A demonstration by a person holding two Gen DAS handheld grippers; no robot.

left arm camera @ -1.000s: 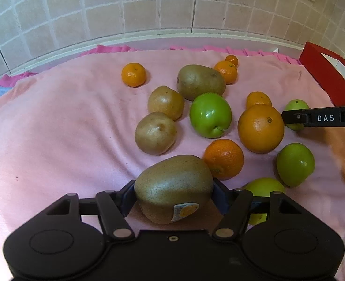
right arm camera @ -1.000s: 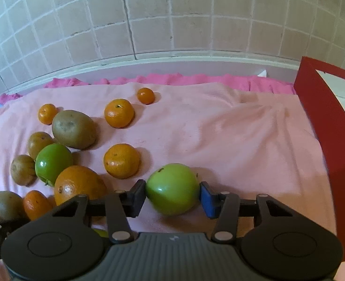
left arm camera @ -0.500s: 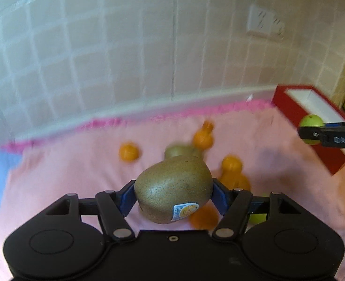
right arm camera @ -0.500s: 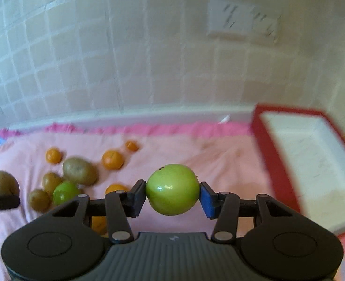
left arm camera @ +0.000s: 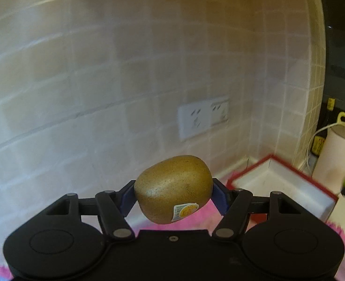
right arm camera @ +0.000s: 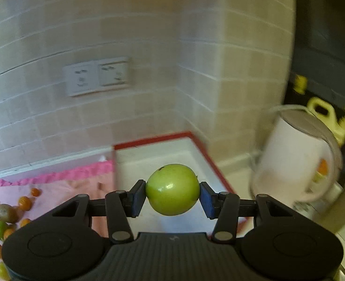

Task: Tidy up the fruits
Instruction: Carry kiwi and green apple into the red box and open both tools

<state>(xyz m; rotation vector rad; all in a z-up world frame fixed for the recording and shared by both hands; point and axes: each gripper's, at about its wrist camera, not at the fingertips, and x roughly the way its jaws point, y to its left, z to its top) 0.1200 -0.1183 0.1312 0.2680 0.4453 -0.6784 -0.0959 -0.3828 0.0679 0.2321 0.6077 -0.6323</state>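
The red-rimmed white box (right arm camera: 170, 152) stood against the tiled wall at the edge of the pink cloth (right arm camera: 74, 187), a white kettle (right arm camera: 296, 154) beside it. The left gripper (left arm camera: 173, 194) had its jaws clenched on a kiwi (left arm camera: 172, 187) above the cloth. The right gripper (right arm camera: 172, 193) gripped a green apple (right arm camera: 172, 189) over the box.
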